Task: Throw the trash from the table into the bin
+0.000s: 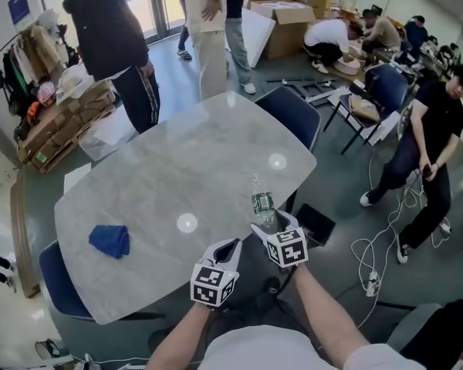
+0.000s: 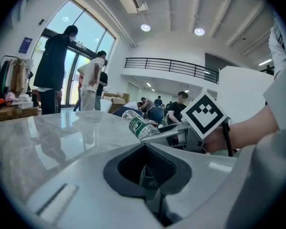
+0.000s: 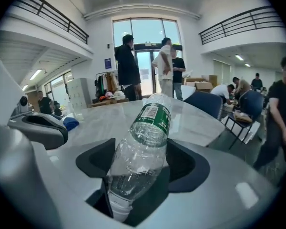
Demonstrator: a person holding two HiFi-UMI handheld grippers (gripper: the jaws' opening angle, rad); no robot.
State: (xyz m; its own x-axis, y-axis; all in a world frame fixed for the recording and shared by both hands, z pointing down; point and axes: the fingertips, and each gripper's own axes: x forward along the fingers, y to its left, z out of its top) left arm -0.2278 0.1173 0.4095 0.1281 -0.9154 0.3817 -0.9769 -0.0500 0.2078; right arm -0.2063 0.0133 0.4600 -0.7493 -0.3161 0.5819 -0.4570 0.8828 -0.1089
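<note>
A clear plastic bottle (image 1: pixel 262 206) with a green label juts out over the near right edge of the marble table (image 1: pixel 177 160), base pointing away from me. My right gripper (image 1: pixel 267 223) is shut on its neck end; in the right gripper view the bottle (image 3: pixel 144 147) fills the space between the jaws of this gripper (image 3: pixel 133 194). My left gripper (image 1: pixel 233 245) hangs beside it at the table's near edge, shut and holding nothing (image 2: pixel 150 178). From the left gripper view the bottle (image 2: pixel 140 124) shows to the right. A crumpled blue cloth (image 1: pixel 110 240) lies on the table's near left. No bin is in view.
Blue chairs stand at the far right corner (image 1: pixel 292 114) and near left (image 1: pixel 58 284) of the table. People stand beyond the far edge (image 1: pixel 116 45) and one sits at the right (image 1: pixel 432 129). Cables (image 1: pixel 378 253) trail on the floor at the right. Cardboard boxes (image 1: pixel 62 122) are stacked at the left.
</note>
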